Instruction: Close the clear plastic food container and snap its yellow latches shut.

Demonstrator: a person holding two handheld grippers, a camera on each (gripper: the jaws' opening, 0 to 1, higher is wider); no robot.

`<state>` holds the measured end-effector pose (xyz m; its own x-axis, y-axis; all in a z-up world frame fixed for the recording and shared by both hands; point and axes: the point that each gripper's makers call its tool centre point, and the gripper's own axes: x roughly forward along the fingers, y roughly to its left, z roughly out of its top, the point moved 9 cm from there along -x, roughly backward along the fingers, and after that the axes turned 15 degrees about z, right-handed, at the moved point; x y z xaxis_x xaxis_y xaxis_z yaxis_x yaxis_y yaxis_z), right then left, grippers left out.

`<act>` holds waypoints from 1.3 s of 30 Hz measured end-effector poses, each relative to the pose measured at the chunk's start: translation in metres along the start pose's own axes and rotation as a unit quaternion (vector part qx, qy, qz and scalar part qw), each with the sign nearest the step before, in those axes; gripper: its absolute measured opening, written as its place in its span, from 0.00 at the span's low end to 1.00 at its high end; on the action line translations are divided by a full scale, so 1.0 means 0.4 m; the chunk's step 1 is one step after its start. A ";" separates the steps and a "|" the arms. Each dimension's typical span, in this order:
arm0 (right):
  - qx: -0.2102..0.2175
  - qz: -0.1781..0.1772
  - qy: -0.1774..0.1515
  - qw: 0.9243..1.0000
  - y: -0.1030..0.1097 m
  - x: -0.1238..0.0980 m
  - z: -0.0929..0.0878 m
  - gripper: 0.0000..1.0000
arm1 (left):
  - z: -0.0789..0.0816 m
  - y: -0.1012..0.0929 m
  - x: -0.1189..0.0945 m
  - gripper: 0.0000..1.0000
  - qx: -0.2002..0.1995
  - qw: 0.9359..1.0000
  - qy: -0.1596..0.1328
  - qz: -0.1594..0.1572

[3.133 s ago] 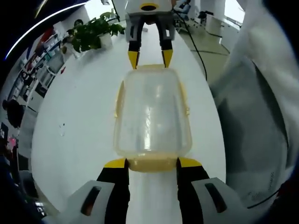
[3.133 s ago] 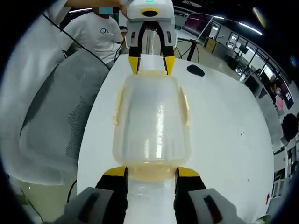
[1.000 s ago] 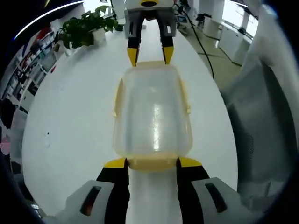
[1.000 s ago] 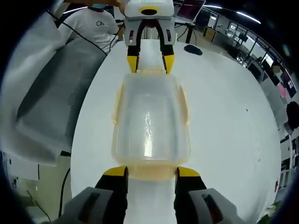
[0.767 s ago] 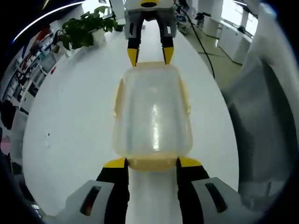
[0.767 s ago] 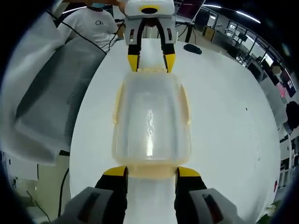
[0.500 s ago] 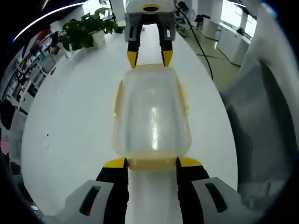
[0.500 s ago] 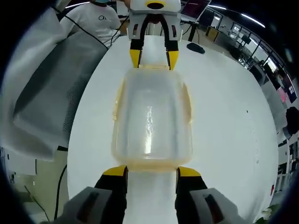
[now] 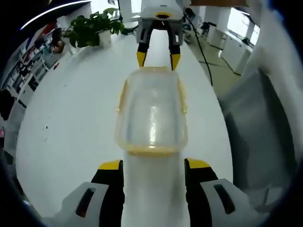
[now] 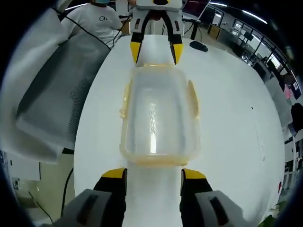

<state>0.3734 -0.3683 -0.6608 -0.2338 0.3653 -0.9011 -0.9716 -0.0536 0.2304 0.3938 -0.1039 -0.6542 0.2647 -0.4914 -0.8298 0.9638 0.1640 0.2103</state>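
Note:
The clear plastic container lies lengthwise on the white table with its lid on, and yellow latches show along its rim. A yellow end latch faces my left gripper, which stands open just short of that end, touching nothing. My right gripper is open at the far end, its yellow tips just off the rim. In the right gripper view the same container lies between my right gripper and the left gripper. I cannot tell whether the latches are snapped.
A potted plant stands at the table's far left. A grey mesh chair sits beside the table edge. A black computer mouse lies beyond the container, and a person in a white shirt sits behind it.
Both grippers have drawn back from the container's ends: their tips flanked the end latches before and now stand clear. The jaws have spread slightly. The container has stayed on the table.

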 end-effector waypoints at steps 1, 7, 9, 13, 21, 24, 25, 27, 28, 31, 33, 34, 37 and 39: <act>0.002 -0.006 -0.001 1.000 0.001 -0.008 0.001 0.43 | 0.000 0.000 -0.001 0.50 -0.008 1.000 0.000 0.000; 0.064 -0.049 -0.049 0.996 -0.019 -0.041 0.002 0.37 | -0.012 0.008 0.005 0.52 -0.097 0.995 0.023 -0.002; 0.076 -0.062 -0.055 0.994 -0.022 -0.047 0.001 0.36 | -0.013 0.009 0.005 0.52 -0.116 0.993 0.020 0.000; 0.099 -0.078 -0.083 0.989 -0.025 -0.057 0.005 0.32 | -0.008 0.020 -0.003 0.49 -0.190 0.981 0.018 0.015; 0.270 -0.069 -0.128 0.952 -0.021 -0.052 0.014 0.35 | -0.007 0.016 -0.008 0.57 -0.336 0.942 0.007 0.019; 0.289 -0.072 -0.160 0.941 -0.024 -0.052 0.026 0.34 | -0.012 0.011 -0.006 0.54 -0.354 0.935 0.011 0.029; 0.304 -0.071 -0.170 0.935 -0.022 -0.050 0.030 0.34 | -0.013 0.008 -0.005 0.54 -0.363 0.931 0.008 0.030; 0.329 -0.075 -0.181 0.924 -0.020 -0.049 0.033 0.34 | -0.015 -0.001 -0.006 0.53 -0.402 0.915 0.014 0.028; 0.344 -0.079 -0.181 0.918 -0.019 -0.049 0.031 0.34 | -0.016 0.000 -0.005 0.52 -0.416 0.909 0.014 0.032; 0.389 -0.089 -0.182 0.899 -0.019 -0.044 0.023 0.33 | -0.028 -0.002 -0.001 0.49 -0.443 0.895 0.036 0.050; 0.419 -0.083 -0.204 0.881 -0.021 -0.037 0.024 0.35 | -0.023 -0.005 0.007 0.51 -0.470 0.881 0.027 0.048; 0.433 -0.080 -0.209 0.873 -0.020 -0.032 0.022 0.36 | -0.018 -0.006 0.010 0.50 -0.495 0.868 0.018 0.044; 0.425 -0.077 -0.208 0.878 -0.015 -0.024 0.029 0.35 | -0.011 -0.006 0.014 0.47 -0.496 0.867 0.013 0.045; 0.423 -0.078 -0.198 0.881 -0.011 -0.017 0.033 0.35 | -0.005 -0.014 0.021 0.45 -0.503 0.863 0.020 0.046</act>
<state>0.3797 -0.3582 -0.6507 0.0934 0.6118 -0.7855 -0.5780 0.6757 0.4575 0.3906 -0.1070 -0.6633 0.3179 -0.4093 -0.8553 0.4170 0.8705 -0.2615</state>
